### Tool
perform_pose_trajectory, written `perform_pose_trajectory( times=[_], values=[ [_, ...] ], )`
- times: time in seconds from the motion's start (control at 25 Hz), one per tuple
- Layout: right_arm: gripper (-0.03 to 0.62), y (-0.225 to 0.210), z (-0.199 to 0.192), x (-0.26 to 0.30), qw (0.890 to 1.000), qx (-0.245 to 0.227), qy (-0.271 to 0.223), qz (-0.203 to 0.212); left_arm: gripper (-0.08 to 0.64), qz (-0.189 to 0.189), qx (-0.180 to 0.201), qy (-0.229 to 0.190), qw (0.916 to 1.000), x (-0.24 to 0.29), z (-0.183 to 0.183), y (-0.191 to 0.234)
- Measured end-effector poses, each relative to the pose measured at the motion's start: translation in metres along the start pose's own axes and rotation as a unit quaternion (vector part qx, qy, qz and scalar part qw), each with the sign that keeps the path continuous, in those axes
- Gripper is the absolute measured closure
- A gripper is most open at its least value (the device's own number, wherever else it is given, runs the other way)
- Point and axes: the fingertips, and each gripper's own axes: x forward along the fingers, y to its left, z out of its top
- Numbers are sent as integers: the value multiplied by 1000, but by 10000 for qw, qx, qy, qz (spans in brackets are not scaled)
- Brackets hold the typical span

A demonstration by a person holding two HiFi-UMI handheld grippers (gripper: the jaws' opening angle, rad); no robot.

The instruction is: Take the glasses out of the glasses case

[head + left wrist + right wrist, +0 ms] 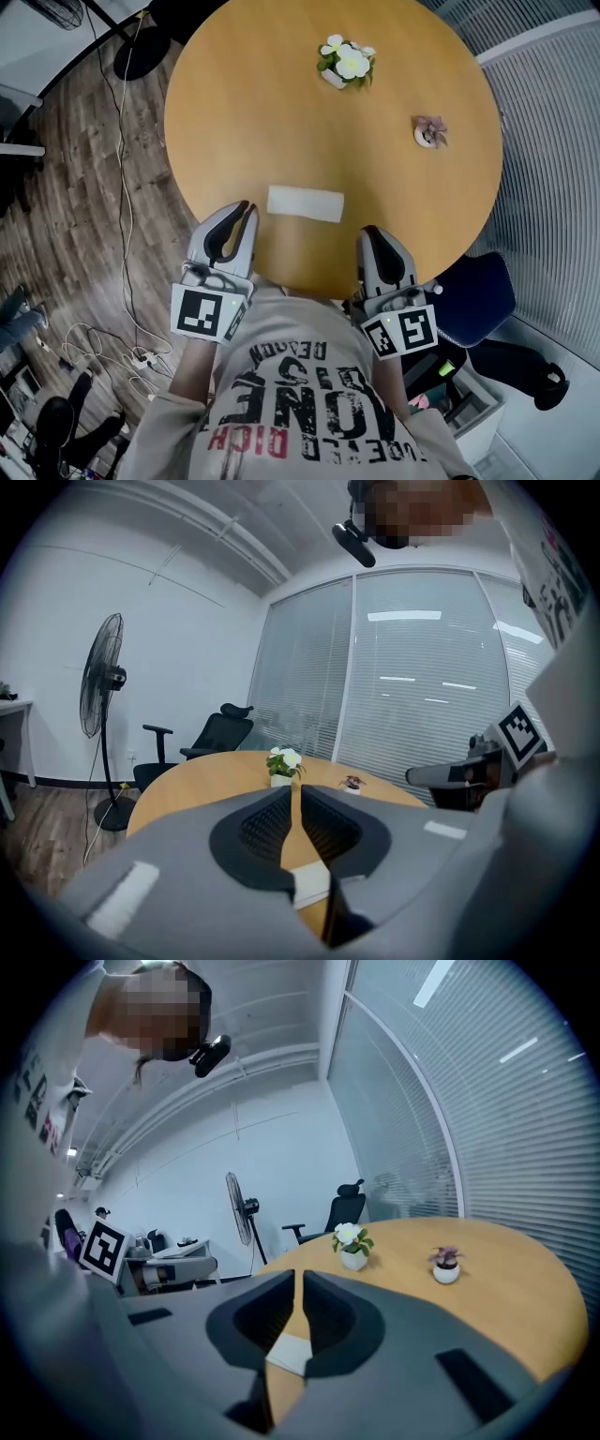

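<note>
Glasses case [306, 202], white and without readable lettering, lies flat at the lower centre of the round wooden table [281, 112]. At lower left the left gripper [247, 208] and at lower right the right gripper [368, 231] flank it, clear of it, with jaws drawn together on nothing. Below, the shirt [300, 403] bears large letters "ONE".

Right tongs [298, 1279] closed, glasses case [291, 1354] (white, flat) beyond, flowers [352, 1244] on round table [506, 1288]

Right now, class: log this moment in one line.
left tool shut, empty | right tool shut, empty | glasses case closed on table, untouched
</note>
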Motion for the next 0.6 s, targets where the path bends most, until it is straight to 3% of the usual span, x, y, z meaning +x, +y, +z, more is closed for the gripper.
perform_pose_trajectory(
  times=[0.16,0.32,0.52,0.6],
  values=[
    [566,-4,-12,9,9996,-201,158,70,517,-53,51,195,9998,14,-16,2],
    [566,-9,-26,20,9952,-890,392,131,507,-173,145,659,9976,24,-49,-1],
    [553,-11,-61,37,9723,-2089,984,364,454,-387,371,1245,9908,33,-92,-4],
    [491,-14,-78,43,9622,-2374,1259,436,440,-443,393,1481,9872,37,-111,-2]
  ],
)
